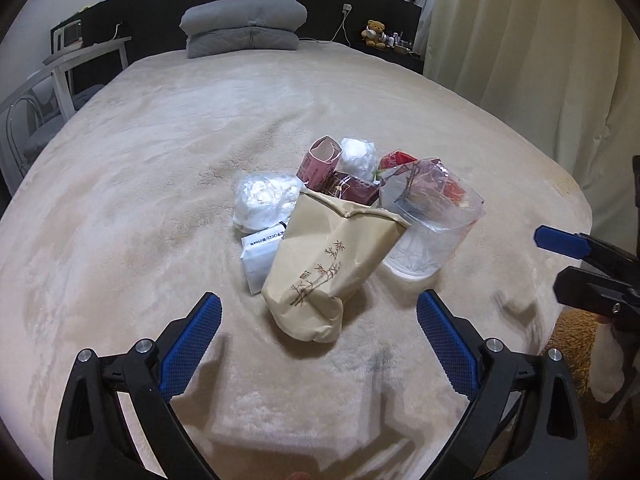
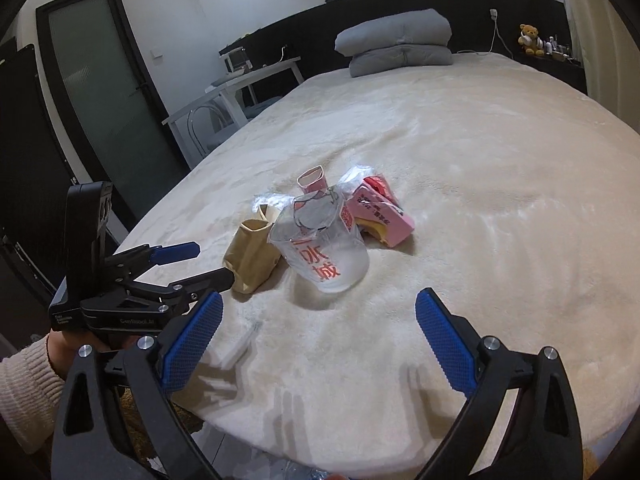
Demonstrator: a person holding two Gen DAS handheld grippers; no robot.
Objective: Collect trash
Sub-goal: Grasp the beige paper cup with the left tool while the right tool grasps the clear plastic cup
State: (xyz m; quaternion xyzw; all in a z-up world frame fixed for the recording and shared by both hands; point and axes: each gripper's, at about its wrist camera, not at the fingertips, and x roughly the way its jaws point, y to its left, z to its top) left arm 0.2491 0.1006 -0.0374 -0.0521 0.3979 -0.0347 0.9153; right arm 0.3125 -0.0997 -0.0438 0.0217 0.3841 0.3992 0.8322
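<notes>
A pile of trash lies on the cream blanket (image 1: 140,168) near the foot of the bed. It holds a brown paper bag (image 1: 324,264) (image 2: 252,256) with a bamboo print, a clear plastic cup (image 1: 428,216) (image 2: 324,252) with red characters, pink cartons (image 1: 320,160) (image 2: 380,216), a crumpled white plastic bag (image 1: 264,200) and a white packet (image 1: 260,256). My left gripper (image 1: 320,298) (image 2: 212,262) stands open just short of the paper bag, touching nothing. My right gripper (image 2: 320,296) (image 1: 548,260) is open too, facing the cup from the bed's corner, with nothing between its fingers.
A folded grey duvet (image 1: 244,20) sits at the headboard, with a teddy bear (image 1: 374,32) on the shelf beside it. A white desk (image 2: 240,80) and chair stand left of the bed, and a curtain (image 1: 540,60) hangs on the right. A knit sleeve (image 2: 24,392) holds the left gripper.
</notes>
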